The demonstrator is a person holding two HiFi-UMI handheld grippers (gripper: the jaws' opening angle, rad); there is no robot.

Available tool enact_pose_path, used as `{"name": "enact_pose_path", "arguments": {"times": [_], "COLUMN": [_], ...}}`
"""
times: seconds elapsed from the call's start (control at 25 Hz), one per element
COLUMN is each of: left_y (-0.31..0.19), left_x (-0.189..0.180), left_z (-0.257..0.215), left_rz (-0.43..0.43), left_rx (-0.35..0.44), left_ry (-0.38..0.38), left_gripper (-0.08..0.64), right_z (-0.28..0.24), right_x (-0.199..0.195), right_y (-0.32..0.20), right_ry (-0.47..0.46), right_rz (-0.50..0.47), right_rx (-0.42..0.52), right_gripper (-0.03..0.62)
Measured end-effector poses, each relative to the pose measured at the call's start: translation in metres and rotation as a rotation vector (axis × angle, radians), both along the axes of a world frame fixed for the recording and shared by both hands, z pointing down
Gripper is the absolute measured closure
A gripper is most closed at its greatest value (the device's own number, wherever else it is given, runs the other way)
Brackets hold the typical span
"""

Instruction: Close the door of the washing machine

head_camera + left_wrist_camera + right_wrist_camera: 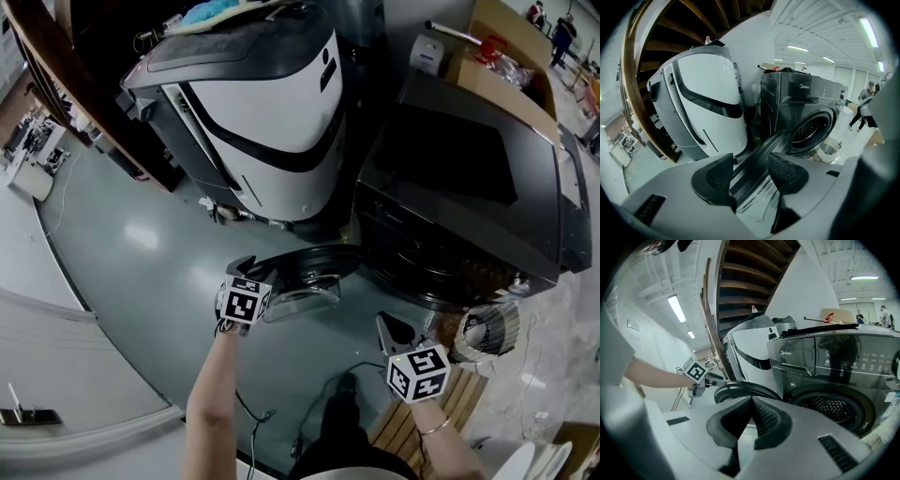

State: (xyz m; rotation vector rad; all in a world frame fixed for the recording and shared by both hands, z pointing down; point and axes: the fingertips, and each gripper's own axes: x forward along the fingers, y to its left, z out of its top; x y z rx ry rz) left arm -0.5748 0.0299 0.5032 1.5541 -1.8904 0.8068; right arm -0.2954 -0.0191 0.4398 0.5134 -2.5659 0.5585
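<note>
The dark grey washing machine (469,187) stands at the right, its round door (314,267) swung wide open toward the left over the floor. My left gripper (247,269) is at the door's outer edge. In the left gripper view it (752,174) is open, and the door's rim (764,152) runs between the two pads without clear contact. Past the rim, the drum opening (813,129) is visible. My right gripper (387,328) hovers lower right, in front of the machine, shut (751,416) with nothing in it. Ahead of the right gripper lie the door (745,391) and drum (832,408).
A large white machine (262,103) stands just left of the washer. A wire basket (489,330) and a wooden pallet (436,422) sit at the lower right. A cardboard box (497,56) is behind the washer. Cables (253,412) trail on the grey floor.
</note>
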Motion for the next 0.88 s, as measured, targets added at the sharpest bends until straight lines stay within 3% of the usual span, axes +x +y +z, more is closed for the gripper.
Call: {"name": "enact_pose_path", "arguments": {"times": [0.44, 0.88], "left_y": [-0.014, -0.004], "left_x": [0.006, 0.016], "left_z": [0.034, 0.036], "left_rz": [0.215, 0.240], "left_rx": [-0.245, -0.319], "left_ry": [-0.048, -0.031], "left_gripper": [0.312, 0.314], "right_z": [0.007, 0.006], "right_x": [0.008, 0.020], "right_y": [-0.014, -0.009], "right_ry": [0.011, 0.020], "right_rz": [0.027, 0.053], "right_rx": [-0.015, -0.023], "right_gripper": [0.584, 0.584]}}
